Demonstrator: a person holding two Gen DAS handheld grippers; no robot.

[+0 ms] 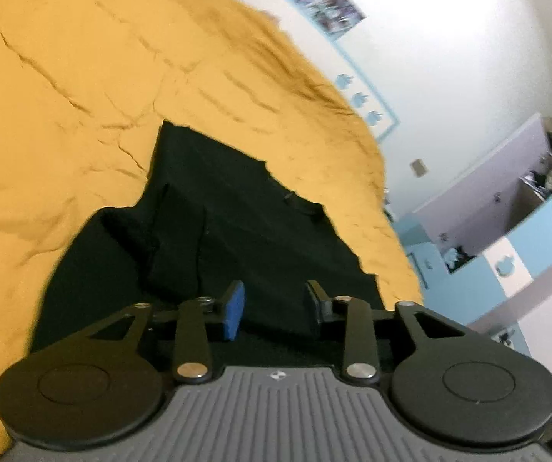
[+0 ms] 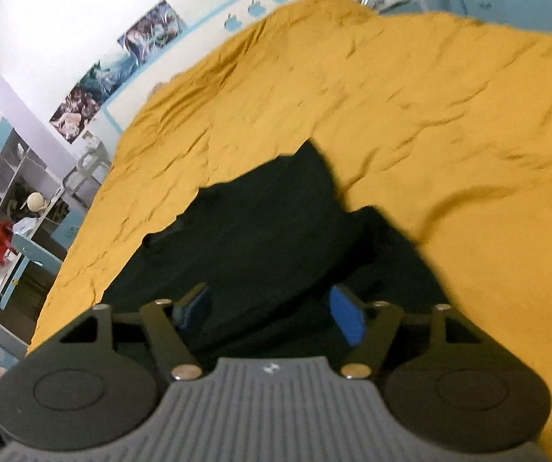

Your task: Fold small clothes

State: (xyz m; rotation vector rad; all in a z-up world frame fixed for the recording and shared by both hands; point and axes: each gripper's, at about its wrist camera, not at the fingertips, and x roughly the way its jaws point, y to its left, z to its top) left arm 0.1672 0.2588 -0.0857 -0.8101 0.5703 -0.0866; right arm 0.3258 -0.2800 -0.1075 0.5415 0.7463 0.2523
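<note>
A black garment (image 1: pixel 237 231) lies partly folded at lower centre of the frame on the mustard bedspread (image 1: pixel 83 96), one flap doubled over. Left gripper (image 1: pixel 276 304) hangs spread above it, nothing pinched. Right gripper (image 2: pixel 272 312) gapes wide, also empty. Shelf cubbies (image 2: pixel 18 177) at left hold blurred clutter.

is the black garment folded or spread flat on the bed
Partly folded: the black garment lies on the yellow bedspread with one side flap doubled over its middle, the overlapping edge showing; the rest is spread out.

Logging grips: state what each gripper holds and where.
Nothing held. The left gripper and right gripper stand open above the black garment on the yellow bedspread.
</note>
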